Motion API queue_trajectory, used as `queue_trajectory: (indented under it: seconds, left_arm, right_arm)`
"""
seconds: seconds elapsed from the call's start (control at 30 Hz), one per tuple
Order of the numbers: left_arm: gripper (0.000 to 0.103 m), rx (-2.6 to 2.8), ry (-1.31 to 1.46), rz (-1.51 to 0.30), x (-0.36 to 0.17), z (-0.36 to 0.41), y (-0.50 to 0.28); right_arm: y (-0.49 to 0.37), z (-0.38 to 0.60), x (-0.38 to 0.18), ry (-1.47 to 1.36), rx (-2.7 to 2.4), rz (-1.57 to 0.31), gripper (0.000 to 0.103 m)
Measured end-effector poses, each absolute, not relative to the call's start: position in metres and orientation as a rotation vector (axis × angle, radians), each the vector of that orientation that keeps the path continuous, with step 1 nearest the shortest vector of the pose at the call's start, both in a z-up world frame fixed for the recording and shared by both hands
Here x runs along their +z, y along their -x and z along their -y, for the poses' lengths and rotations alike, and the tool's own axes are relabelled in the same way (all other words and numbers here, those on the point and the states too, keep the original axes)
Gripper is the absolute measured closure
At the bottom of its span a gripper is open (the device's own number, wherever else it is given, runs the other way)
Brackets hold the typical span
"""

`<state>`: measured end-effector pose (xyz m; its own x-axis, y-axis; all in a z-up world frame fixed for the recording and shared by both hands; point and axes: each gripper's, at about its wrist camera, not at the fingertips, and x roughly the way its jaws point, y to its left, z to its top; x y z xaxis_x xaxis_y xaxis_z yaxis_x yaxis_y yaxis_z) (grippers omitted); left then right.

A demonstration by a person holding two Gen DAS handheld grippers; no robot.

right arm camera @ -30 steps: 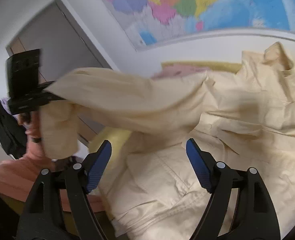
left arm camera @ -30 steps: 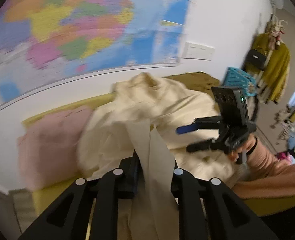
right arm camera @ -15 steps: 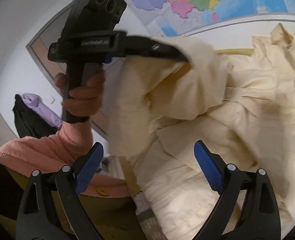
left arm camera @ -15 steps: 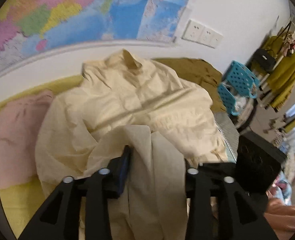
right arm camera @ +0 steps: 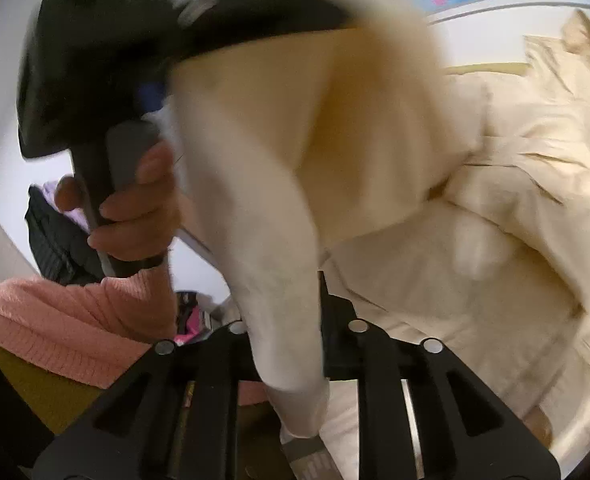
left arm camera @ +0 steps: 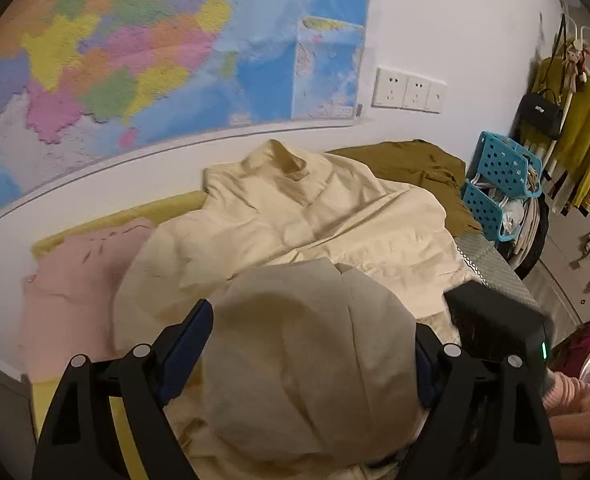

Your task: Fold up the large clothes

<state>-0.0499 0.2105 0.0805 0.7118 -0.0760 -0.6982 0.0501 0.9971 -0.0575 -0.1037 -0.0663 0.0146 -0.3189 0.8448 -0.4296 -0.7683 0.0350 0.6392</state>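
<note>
- Handover of cream sleeve [right arm camera: 255, 208]: my right gripper [right arm camera: 283, 364] has just been closing and pinches it.
- My left gripper [left arm camera: 311, 352] has just been opening; jaws wide, sleeve loose between them.
- Cream jacket [left arm camera: 303, 216] spread on bed [left arm camera: 135, 214], collar far, ready for folding.

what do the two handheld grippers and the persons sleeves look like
Both grippers are black plastic with cut-out ribbed arms and silver rivets. The left gripper has dark blue pads on its fingers. The right gripper has the same black frame; its boxy body carries a small green light. The sleeve is a fuzzy salmon-pink knit.
</note>
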Motion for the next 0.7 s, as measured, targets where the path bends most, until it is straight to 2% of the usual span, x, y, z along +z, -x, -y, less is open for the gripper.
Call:
queue_trajectory:
  seconds: [0.13,0.23,0.3,0.37,0.53,0.7]
  left_arm:
    - [0.017,-0.079,0.105,-0.757,0.089,-0.237,0.067]
    - [0.017,-0.314,0.265,-0.813,0.074,-0.253,0.063]
    - [0.017,-0.309,0.315,-0.817,0.064,-0.258,0.059]
    - [0.009,-0.315,0.359,-0.817,0.051,-0.258,0.051]
    - [0.008,-0.302,0.348,-0.776,0.036,-0.235,0.041]
    - [0.007,-0.488,0.47,-0.654,0.043,-0.233,0.048]
  right_arm:
    - [0.075,0.1,0.009,-0.322,1.614,-1.02,0.091]
    - [0.056,0.123,0.009,-0.401,1.55,-1.002,0.091]
    - [0.047,0.13,0.007,-0.399,1.494,-1.023,0.091]
    - [0.052,0.124,0.006,-0.334,1.48,-1.044,0.091]
    - [0.103,0.076,0.001,-0.113,1.567,-1.061,0.091]
    - [0.105,0.059,-0.009,-0.181,1.581,-1.093,0.091]
